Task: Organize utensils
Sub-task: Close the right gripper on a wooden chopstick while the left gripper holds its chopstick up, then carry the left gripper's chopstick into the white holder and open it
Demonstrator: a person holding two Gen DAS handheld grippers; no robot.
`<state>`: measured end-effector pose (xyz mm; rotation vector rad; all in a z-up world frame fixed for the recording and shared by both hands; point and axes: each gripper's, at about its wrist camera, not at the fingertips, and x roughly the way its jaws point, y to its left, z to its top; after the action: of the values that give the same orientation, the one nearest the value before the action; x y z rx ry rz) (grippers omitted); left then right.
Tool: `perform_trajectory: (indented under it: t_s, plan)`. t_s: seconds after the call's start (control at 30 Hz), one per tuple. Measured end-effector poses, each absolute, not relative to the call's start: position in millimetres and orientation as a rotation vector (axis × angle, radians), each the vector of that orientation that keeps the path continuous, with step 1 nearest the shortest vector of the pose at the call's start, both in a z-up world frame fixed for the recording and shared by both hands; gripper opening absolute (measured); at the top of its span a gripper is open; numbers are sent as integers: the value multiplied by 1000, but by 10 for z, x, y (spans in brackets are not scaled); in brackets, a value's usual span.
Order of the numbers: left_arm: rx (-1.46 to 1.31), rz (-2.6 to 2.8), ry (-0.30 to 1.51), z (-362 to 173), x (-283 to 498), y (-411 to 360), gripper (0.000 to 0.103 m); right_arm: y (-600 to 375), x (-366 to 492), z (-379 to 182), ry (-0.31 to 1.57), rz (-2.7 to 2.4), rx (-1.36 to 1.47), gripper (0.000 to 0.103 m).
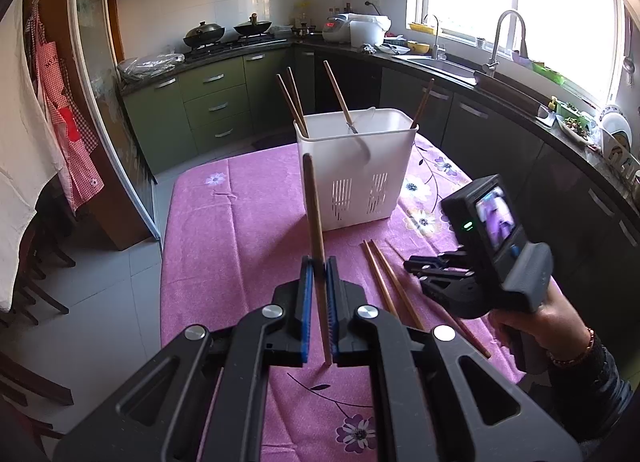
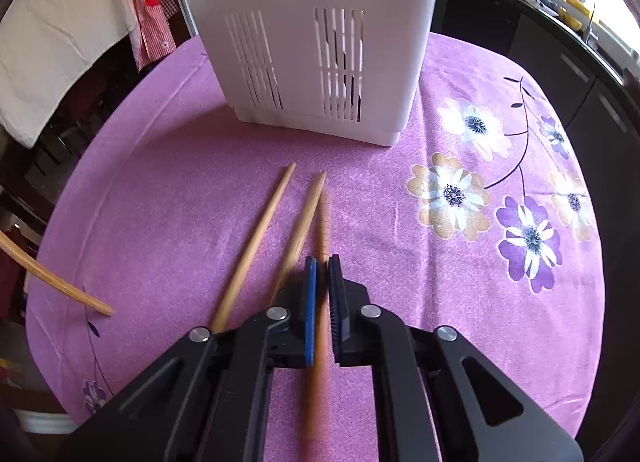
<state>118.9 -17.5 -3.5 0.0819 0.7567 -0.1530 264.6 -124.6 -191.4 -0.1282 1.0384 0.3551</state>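
Right now my left gripper (image 1: 320,262) has its jaws clamped on a single wooden chopstick (image 1: 314,214), which stands nearly upright between the blue pads (image 1: 307,294), its top end rising in front of the white utensil basket (image 1: 356,170). That basket sits upright on the table, on a pink flowered tablecloth (image 1: 224,230), toward the far side. Four chopsticks (image 1: 294,102) lean inside it, two together at the left corner, one near the middle and one at the right corner.

My right gripper (image 2: 322,262) sits low over the cloth, to the right of the left one. Its jaws are drawn narrow around another chopstick (image 2: 323,230), blurred in my wrist view, which runs lengthwise between the pads (image 2: 310,302) and points toward the basket. From the pictures I read it as gripped, though the blur keeps me from seeing the contact sharply.

Two more loose chopsticks (image 2: 276,222) lie on the cloth just left of the right gripper, side by side, tips toward the slotted front wall of the basket. In the left view the same pair (image 1: 384,282) lies between my two grippers. At the left edge of the right wrist view, the lower end of the chopstick held by the left gripper shows above the cloth.
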Motion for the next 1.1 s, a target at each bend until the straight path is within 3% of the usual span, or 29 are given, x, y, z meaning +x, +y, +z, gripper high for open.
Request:
perform_trajectory:
  t_s: [0.17,0.5,1.1]
  plan:
    - [91,-149,759,-27,1199,-192,7,-1435,2537,-1571,954,386,-57,7]
    - [99,-144,759,-30,1195,-199,7,-1900,1739,-428,614,431,9,7]
    - [95,-143,745,17,1149,-218,6,-1992,1589,-551,622,431,18,7]
